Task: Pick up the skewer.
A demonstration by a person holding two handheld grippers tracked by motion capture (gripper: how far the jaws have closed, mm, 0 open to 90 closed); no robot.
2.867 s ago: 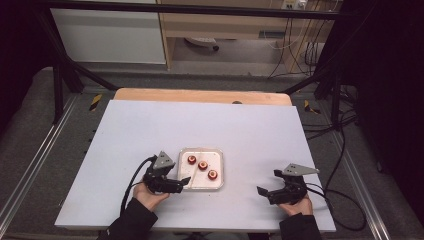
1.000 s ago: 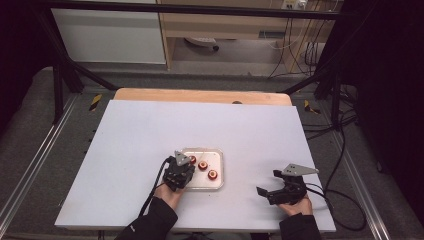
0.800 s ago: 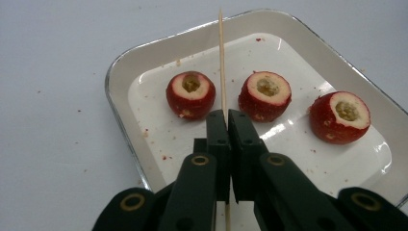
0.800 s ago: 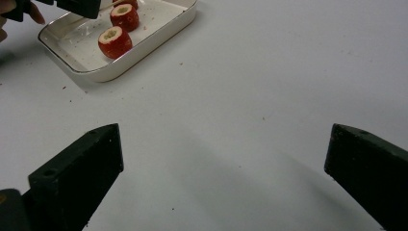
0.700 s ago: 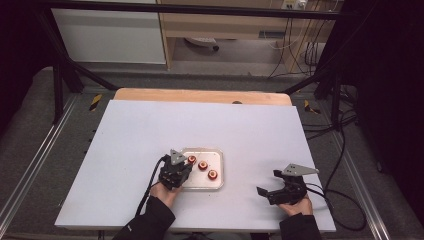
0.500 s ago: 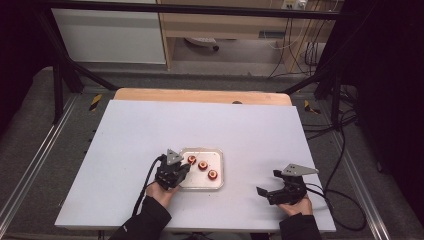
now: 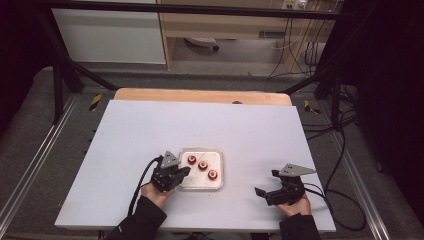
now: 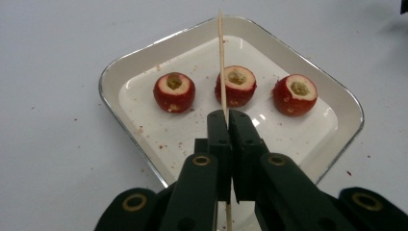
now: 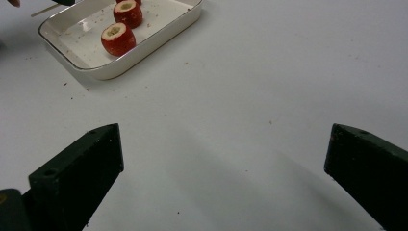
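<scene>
Left hand-held gripper (image 8: 226,118) clamped on thin wooden skewer (image 8: 222,62) — stick pointing ahead over middle of three cored red fruits (image 8: 235,85) in white tray (image 8: 144,62); right hand-held gripper (image 9: 223,159) wide apart over bare desk (image 9: 269,72) — tray well off

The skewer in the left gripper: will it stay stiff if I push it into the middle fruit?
The skewer looks thin and long, so it may bow or snap under a side load. The left gripper is shut on it. The middle fruit is round and loose in the tray, so it may roll.
</scene>
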